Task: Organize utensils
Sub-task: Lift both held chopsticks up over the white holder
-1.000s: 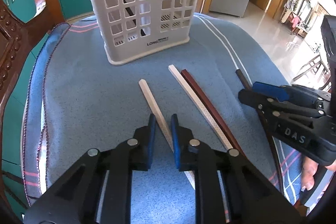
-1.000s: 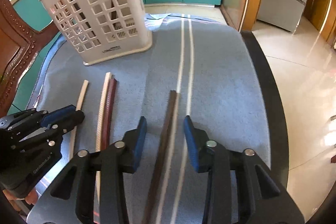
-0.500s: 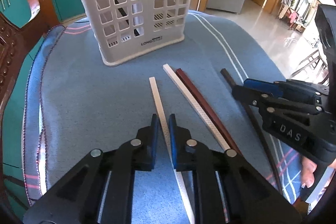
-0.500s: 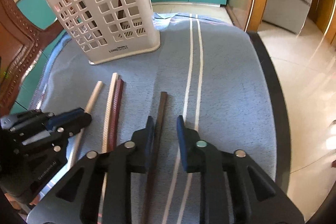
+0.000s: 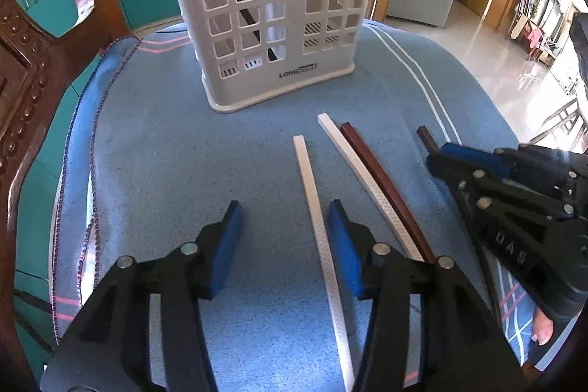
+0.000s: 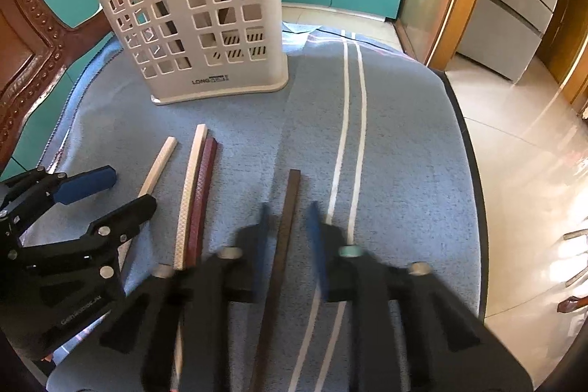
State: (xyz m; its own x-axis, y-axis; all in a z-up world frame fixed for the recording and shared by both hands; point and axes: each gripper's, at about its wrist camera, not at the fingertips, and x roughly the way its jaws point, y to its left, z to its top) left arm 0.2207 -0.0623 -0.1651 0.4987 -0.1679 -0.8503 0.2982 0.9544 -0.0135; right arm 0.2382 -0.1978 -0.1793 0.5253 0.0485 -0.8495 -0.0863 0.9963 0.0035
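A white slotted utensil basket [image 5: 279, 24] [image 6: 191, 17] stands at the far side of the blue cloth, with dark sticks inside it. Flat on the cloth lie a white chopstick [image 5: 312, 201], a second white chopstick [image 5: 352, 157] and a red-brown chopstick [image 5: 375, 168] touching it. My left gripper [image 5: 284, 208] [image 6: 128, 190] is opening; the first white chopstick lies loose between its jaws, near the right pad. My right gripper [image 6: 289, 208] [image 5: 437, 153] is blurred and shut on a dark brown chopstick [image 6: 294, 182] [image 5: 424, 135].
A carved wooden chair [image 5: 29, 68] rises at the left edge. The cloth's white stripes [image 6: 352, 120] run toward the basket. The table's dark rim [image 6: 474, 193] drops to a shiny floor on the right. A person's thumb [image 5: 542, 333] shows under the right gripper.
My left gripper's jaws, narrow around the white chopstick before, have spread apart and left it on the cloth. My right gripper's jaws have drawn in around the dark brown chopstick.
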